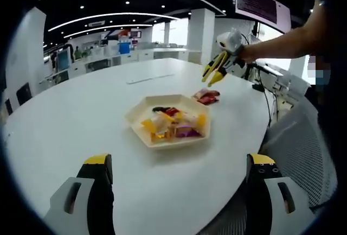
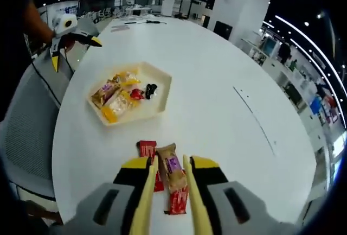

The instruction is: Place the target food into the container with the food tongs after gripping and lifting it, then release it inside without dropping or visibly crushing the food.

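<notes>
A cream hexagonal tray (image 1: 136, 116) holding several wrapped snacks sits mid-table; I also see this tray (image 2: 164, 86) in the right gripper view. My right gripper (image 2: 171, 165) is shut on yellow food tongs (image 2: 144, 199), whose two arms stand apart either side of a brown snack bar (image 2: 172, 183) lying on the table. A red packet (image 2: 147, 151) lies just left of it. From the left gripper view, the right gripper (image 1: 217, 71) hovers with the tongs above those packets (image 1: 206, 96). My left gripper (image 1: 180, 164) is open, low over the table's near edge, holding nothing.
The round white table (image 1: 81, 115) has a grey mesh chair (image 2: 30, 132) by its edge near the tray. A long thin strip (image 2: 255, 118) lies on the far side. The left gripper (image 2: 68, 29) hangs beyond the tray. A person's arm (image 1: 282, 39) reaches in.
</notes>
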